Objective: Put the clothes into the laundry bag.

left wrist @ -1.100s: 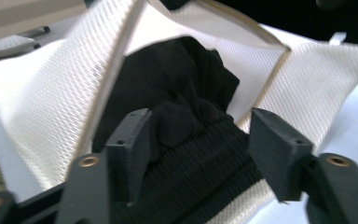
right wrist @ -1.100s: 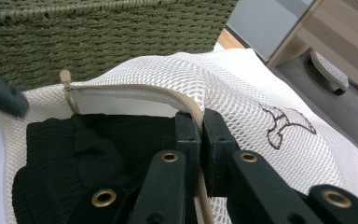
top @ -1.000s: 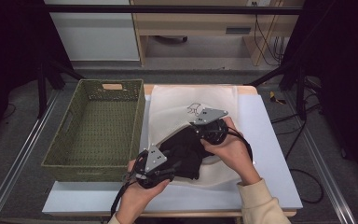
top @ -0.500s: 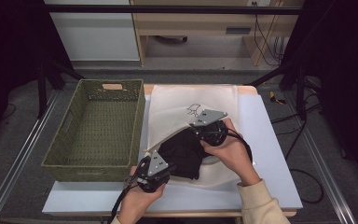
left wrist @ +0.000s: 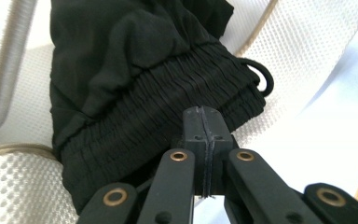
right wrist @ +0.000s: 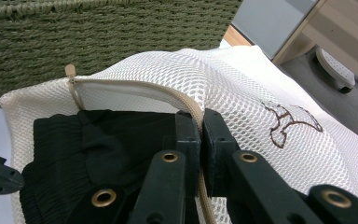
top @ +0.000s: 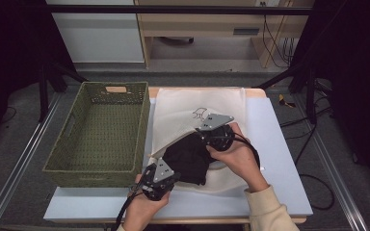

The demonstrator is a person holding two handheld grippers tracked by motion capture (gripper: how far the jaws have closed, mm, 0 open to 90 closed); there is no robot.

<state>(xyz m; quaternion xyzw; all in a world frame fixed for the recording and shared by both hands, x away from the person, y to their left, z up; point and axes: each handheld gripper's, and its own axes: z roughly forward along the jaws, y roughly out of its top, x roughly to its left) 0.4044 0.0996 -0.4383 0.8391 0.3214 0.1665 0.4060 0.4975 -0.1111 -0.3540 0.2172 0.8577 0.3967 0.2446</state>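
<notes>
The black garment (top: 189, 158) lay half inside the white mesh laundry bag (top: 183, 103) beside the green basket (top: 99, 132). My left gripper (left wrist: 204, 123) had just clamped its waistband; my right gripper (right wrist: 201, 128) pinched the bag's zipper edge. Next, I judged, pushing it deeper.

I see the black garment (top: 189, 156) bunched into a dark lump at the open mouth of the white mesh bag (top: 200, 103), part of it tucked inside and part still hanging out toward me. Its gathered elastic waistband (left wrist: 168, 116) faces my left camera, with a thin cord loop (left wrist: 261, 79) sticking out at one end. The bag lies flat on the table beside the green basket, a small animal outline (right wrist: 291, 122) stitched on its mesh. Its beige zipper edge (right wrist: 135, 88) arches up over the black cloth.
</notes>
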